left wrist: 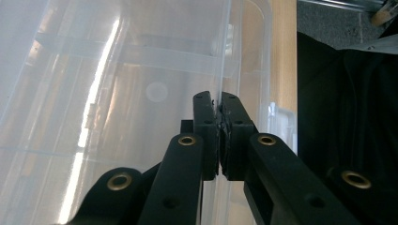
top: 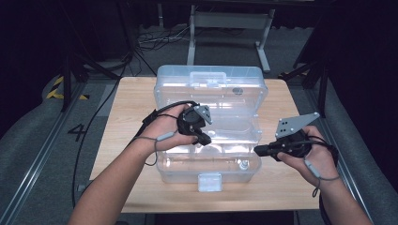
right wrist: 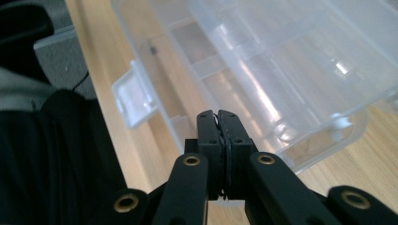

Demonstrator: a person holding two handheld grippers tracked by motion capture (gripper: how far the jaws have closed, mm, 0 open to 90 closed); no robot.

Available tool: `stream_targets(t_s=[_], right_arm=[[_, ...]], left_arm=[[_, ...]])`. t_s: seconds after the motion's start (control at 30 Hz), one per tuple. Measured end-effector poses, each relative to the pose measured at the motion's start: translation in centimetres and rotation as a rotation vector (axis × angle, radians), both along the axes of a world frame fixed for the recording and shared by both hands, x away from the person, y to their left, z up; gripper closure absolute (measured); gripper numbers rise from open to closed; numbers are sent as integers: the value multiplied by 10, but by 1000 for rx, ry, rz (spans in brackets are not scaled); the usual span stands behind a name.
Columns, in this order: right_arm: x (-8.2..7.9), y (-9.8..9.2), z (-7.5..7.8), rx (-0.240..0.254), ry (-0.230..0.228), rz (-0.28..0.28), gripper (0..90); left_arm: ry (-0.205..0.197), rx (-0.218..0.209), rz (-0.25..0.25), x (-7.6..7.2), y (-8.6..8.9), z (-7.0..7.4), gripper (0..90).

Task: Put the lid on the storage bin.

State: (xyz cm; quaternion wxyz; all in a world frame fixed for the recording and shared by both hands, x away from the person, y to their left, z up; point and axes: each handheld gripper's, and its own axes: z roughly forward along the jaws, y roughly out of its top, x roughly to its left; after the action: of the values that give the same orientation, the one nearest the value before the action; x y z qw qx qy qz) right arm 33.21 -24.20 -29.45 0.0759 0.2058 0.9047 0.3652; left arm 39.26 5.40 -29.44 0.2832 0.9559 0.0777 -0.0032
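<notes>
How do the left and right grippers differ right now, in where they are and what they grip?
The left gripper is over the open clear box, while the right gripper sits just off the box's right side. The left gripper's jaws are pinched on a thin clear wall of the box; the right gripper's jaws are shut on nothing. Both are black, two-jawed and hand-held.

Clear plastic box [top: 211, 93], pale wooden table [top: 131, 126]
</notes>
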Motion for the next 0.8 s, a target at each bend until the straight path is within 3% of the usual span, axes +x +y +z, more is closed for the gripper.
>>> stream_targets(t_s=[0.27,0.8], right_arm=[[7,-12,-2,125,-6,-93,889],[19,-22,-4,276,-51,-213,900]], left_arm=[[0,3,0,-2,0,-1,871],[-8,5,5,-10,1,-5,871]])
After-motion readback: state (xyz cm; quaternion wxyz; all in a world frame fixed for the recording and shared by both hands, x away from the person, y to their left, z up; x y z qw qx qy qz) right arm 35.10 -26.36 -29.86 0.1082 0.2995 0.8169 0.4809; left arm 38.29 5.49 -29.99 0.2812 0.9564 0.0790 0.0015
